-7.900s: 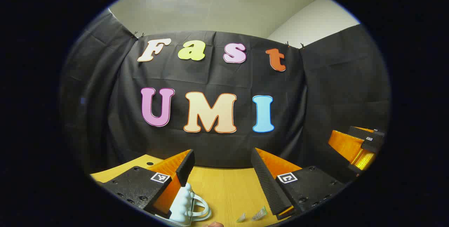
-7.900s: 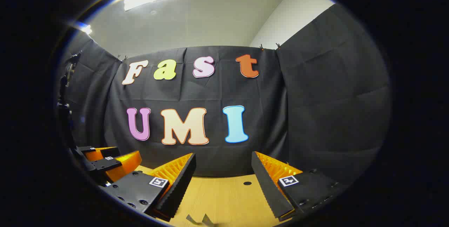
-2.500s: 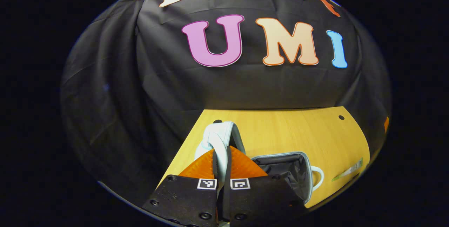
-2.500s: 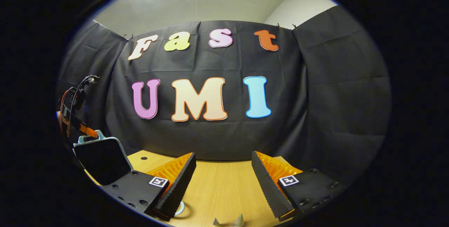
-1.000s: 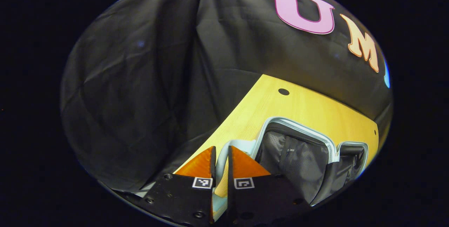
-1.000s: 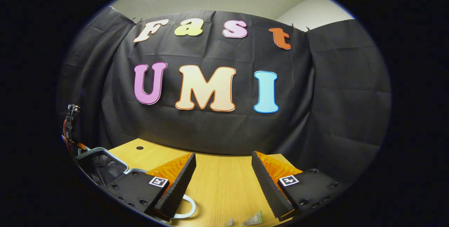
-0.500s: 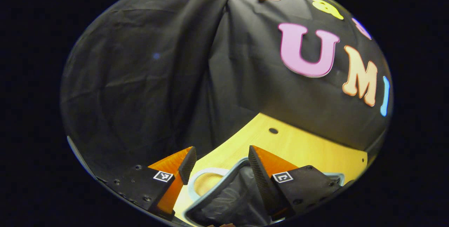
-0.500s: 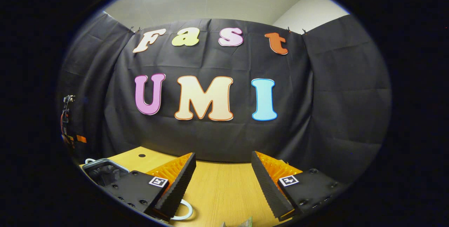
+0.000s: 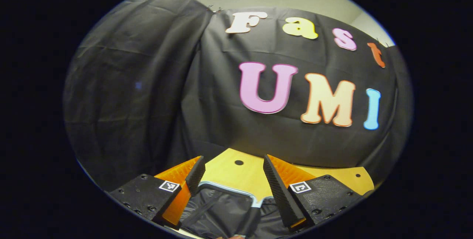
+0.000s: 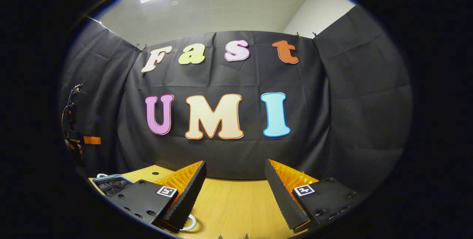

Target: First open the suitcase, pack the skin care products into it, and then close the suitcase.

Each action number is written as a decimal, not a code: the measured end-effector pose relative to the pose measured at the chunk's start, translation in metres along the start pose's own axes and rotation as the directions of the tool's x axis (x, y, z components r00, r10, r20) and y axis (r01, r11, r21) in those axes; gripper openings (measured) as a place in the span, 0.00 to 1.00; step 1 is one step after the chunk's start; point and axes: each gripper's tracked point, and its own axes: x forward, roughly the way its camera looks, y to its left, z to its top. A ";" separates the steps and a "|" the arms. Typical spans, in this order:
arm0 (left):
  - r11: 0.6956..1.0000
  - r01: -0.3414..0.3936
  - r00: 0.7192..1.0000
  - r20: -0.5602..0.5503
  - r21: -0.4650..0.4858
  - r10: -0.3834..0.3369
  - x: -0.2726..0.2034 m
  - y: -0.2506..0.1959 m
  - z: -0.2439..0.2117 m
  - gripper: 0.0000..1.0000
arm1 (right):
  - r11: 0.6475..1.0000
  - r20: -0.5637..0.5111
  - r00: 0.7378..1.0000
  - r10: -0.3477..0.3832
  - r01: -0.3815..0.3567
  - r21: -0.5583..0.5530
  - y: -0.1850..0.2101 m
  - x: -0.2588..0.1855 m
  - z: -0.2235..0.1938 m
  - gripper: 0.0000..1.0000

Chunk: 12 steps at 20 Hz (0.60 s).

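Suitcase [image 9: 221, 209] lying open on the wooden bench [image 9: 240, 174], dark lining up, directly beneath the left hand-held gripper [image 9: 232, 180], fingers spread and holding nothing. Seen again at the far left edge of the right gripper view (pale rim and a white handle loop). Right hand-held gripper [image 10: 234, 185] likewise spread wide and empty over bare bench. Opening step apparently done; packing next. Calls for reaching to the small skin care items barely visible at the bottom edge [image 10: 232, 236].
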 end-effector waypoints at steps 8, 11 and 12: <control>0.986 0.162 0.987 0.013 0.037 -0.162 -0.048 -0.125 -0.005 0.94 | 0.999 0.014 0.999 0.031 -0.031 -0.011 -0.044 -0.021 0.011 0.98; 0.971 0.234 0.972 -0.003 0.047 -0.234 -0.065 -0.174 -0.018 0.92 | 0.999 0.021 0.999 0.041 -0.041 -0.015 -0.059 -0.032 0.012 0.98; 0.964 0.260 0.966 -0.003 0.059 -0.260 -0.070 -0.190 -0.021 0.92 | 0.999 0.023 0.999 0.049 -0.049 -0.012 -0.064 -0.035 0.013 0.98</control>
